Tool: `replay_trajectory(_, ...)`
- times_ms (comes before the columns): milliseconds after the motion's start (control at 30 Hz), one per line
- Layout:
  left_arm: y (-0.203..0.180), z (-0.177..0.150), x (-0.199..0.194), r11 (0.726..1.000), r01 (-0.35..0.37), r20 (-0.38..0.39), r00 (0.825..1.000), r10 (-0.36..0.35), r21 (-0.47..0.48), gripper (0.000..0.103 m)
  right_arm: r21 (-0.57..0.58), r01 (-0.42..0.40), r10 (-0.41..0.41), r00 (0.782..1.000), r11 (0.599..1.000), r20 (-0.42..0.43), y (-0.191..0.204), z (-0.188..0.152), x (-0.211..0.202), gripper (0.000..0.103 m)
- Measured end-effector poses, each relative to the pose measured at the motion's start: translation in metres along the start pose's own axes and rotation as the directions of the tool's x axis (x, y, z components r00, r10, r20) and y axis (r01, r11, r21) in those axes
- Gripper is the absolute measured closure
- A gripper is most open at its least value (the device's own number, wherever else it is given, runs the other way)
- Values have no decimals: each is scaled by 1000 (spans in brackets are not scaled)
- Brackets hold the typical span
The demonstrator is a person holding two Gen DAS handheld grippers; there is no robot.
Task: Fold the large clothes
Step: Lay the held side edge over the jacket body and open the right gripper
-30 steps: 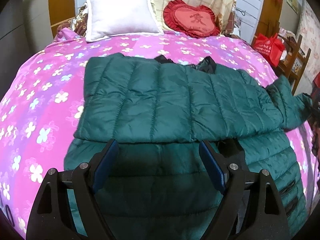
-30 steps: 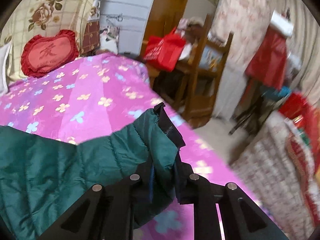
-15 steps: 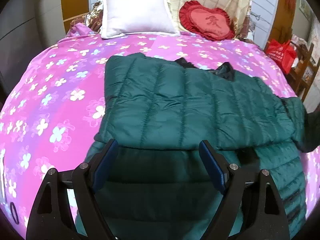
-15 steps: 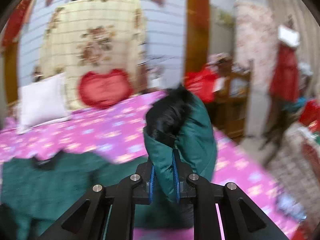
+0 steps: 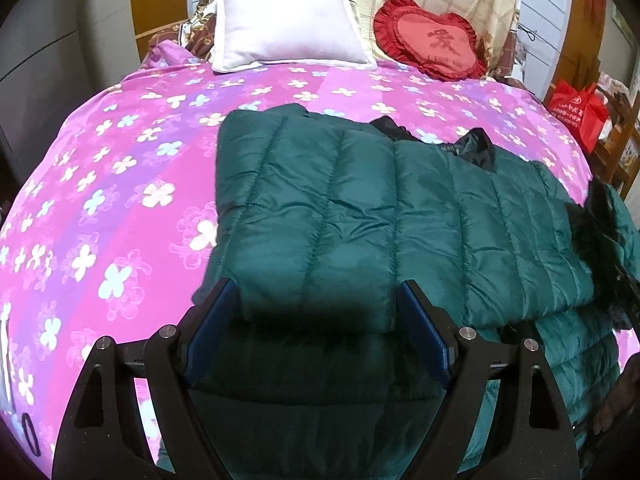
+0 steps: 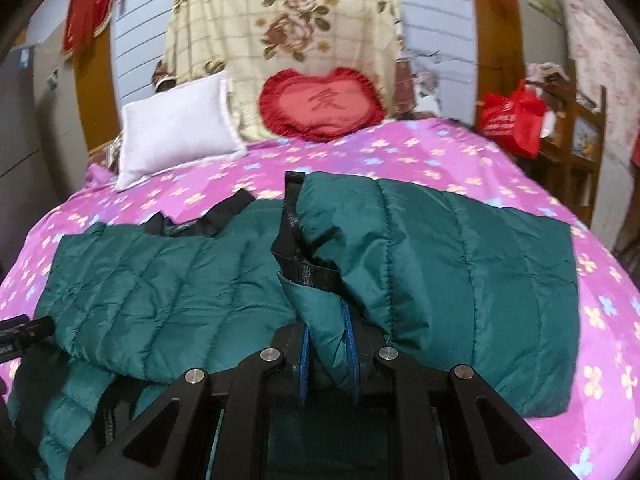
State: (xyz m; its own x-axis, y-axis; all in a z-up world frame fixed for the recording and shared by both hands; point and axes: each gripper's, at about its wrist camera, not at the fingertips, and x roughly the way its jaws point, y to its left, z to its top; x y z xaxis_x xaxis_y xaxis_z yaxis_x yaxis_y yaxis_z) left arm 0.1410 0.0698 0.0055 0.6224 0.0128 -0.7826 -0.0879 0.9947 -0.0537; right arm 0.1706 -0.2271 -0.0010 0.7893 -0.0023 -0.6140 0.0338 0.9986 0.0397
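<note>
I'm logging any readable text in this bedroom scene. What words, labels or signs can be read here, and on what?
Heart-shaped red cushion: one large embroidered Chinese character, too stylised to read surely; small script below it is blurred.
Red bag: white print, too small to read.
Green jacket: small collar label, unreadable.

My right gripper (image 6: 327, 354) hides the sleeve (image 6: 432, 264) cuff end pinched between its pads. In the left view, the jacket (image 5: 360, 208) hem is cut off at 6 o'clock behind my left gripper (image 5: 316, 332). Red bag (image 6: 512, 120) print is too blurred to read. Dark blurry shape at 4 o'clock, can't tell.
</note>
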Motion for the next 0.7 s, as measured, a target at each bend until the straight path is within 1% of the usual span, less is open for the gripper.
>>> replay_trajectory(33, -1, 0, 0, 1000, 5, 1, 1000, -5, 3, 20, -10, -10, 10, 1000, 1000, -1, 3, -4, -3, 88)
replay_trajectory(133, -4, -1, -1, 998, 56, 7, 998, -56, -2, 20, -64, -30, 30, 1000, 997, -6, 15, -5, -6, 88)
replay_trajectory(200, -6, -1, -3, 998, 69, 14, 998, -69, 1, 20, -101, -57, 57, 998, 993, -3, 26, -5, -10, 88)
replay_trajectory(233, -8, -1, -3, 997, 73, 14, 997, -73, 6, 20, -114, -84, 83, 996, 990, -14, 32, -6, -10, 88)
replay_trajectory(267, -9, -1, -2, 997, 78, 13, 997, -78, 9, 20, -116, -111, 109, 994, 987, -23, 34, -6, -10, 88)
replay_trajectory(300, -10, -1, -2, 996, 85, 14, 996, -85, 12, 20, -118, -160, 156, 987, 980, -47, 39, -8, -8, 88)
replay_trajectory(467, -15, -1, -1, 992, 120, 23, 992, -121, 26, 20, -151, -255, 239, 964, 955, -115, 60, -20, 2, 88)
replay_trajectory(567, -16, -1, 1, 993, 116, 18, 993, -117, 28, 20, -167, -271, 256, 961, 948, -109, 70, -21, 1, 88)
replay_trajectory(700, -14, -1, 1, 993, 116, 19, 993, -116, 19, 20, -174, -319, 303, 946, 932, -111, 86, -17, 3, 88)
